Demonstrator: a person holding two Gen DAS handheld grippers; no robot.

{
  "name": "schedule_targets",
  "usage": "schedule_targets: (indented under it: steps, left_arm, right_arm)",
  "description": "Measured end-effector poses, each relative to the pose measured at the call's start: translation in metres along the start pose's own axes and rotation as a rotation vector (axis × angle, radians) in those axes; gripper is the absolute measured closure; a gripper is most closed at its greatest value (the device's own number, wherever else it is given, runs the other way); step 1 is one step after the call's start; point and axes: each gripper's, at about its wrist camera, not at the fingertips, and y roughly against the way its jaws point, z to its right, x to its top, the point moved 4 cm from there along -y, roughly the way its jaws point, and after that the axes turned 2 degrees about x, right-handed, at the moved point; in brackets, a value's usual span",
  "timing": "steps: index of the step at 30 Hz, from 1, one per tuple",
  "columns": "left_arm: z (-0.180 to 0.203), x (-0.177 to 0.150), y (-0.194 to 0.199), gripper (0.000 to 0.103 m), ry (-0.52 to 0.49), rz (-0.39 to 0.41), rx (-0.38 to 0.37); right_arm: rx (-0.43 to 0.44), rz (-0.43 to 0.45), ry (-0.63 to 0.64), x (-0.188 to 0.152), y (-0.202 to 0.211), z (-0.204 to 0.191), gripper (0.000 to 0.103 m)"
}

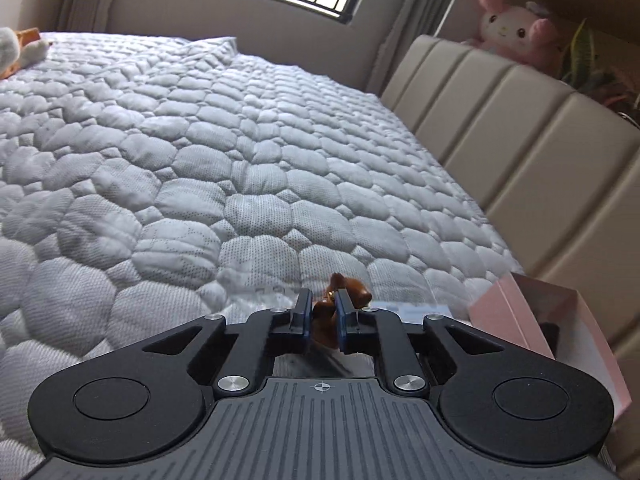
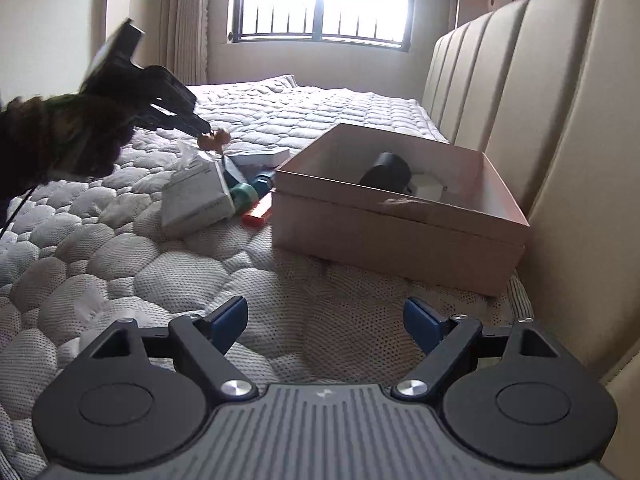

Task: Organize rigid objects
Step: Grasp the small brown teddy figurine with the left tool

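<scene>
My left gripper (image 1: 323, 312) is pinching a small brown glossy figurine (image 1: 340, 286), blue pads pressed against it on both sides. From the left wrist view its bulk pokes forward and a bit right past the fingertips, long axis roughly along the fingers; exact shape hard to tell, partly hidden by the pads. From the right wrist view the same gripper (image 2: 200, 126) hangs in the air with the figurine (image 2: 214, 138) at its tip, lifted clear above the clutter, not touching anything below.

My right gripper (image 2: 325, 322) is spread wide, nothing between the fingers, low over the grey quilted mattress (image 2: 120, 248).

The open pink cardboard box (image 2: 400, 232) sits on the mattress against the beige padded headboard (image 2: 560, 120), its right edge just beside the panels. Inside is a black cylindrical object (image 2: 386, 176); other contents too unclear. In the left wrist view the box's near corner (image 1: 520, 312) is just right of the gripper.

Left of the box lies a white flat carton (image 2: 196, 196), tilted, with a teal round piece (image 2: 244, 196) and an orange-red item (image 2: 258, 212) between it and the box wall, near touching.

Open mattress stretches ahead and left of both grippers. Headboard closes the right side. A pink plush rabbit (image 1: 516, 28) sits on top of it.
</scene>
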Motion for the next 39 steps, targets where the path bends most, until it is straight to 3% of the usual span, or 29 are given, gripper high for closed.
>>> schedule_targets:
  steps: [8,14,23,31,36,39]
  left_arm:
    - [0.010,-0.026,0.059,0.089,-0.012,0.042,-0.097]
    - [0.036,-0.081,0.108,0.088,-0.052,0.006,-0.182]
    - [0.041,-0.156,0.137,0.088,-0.065,-0.094,-0.140]
    - [0.054,-0.173,0.144,0.088,-0.118,-0.102,-0.122]
    - [0.063,-0.180,0.145,0.077,-0.150,-0.123,-0.133]
    - [0.065,-0.183,0.146,0.076,-0.155,-0.121,-0.125]
  right_arm:
    - [0.001,0.015,0.060,0.003,0.014,-0.024,0.018]
    - [-0.015,0.010,0.058,0.000,0.022,-0.026,0.018]
    - [0.003,-0.050,0.043,-0.021,0.023,-0.032,0.018]
    - [0.032,-0.100,-0.059,-0.035,0.018,-0.027,0.014]
    - [0.061,-0.116,-0.110,-0.040,0.016,-0.022,0.009]
    - [0.080,-0.122,-0.123,-0.042,0.014,-0.020,0.007]
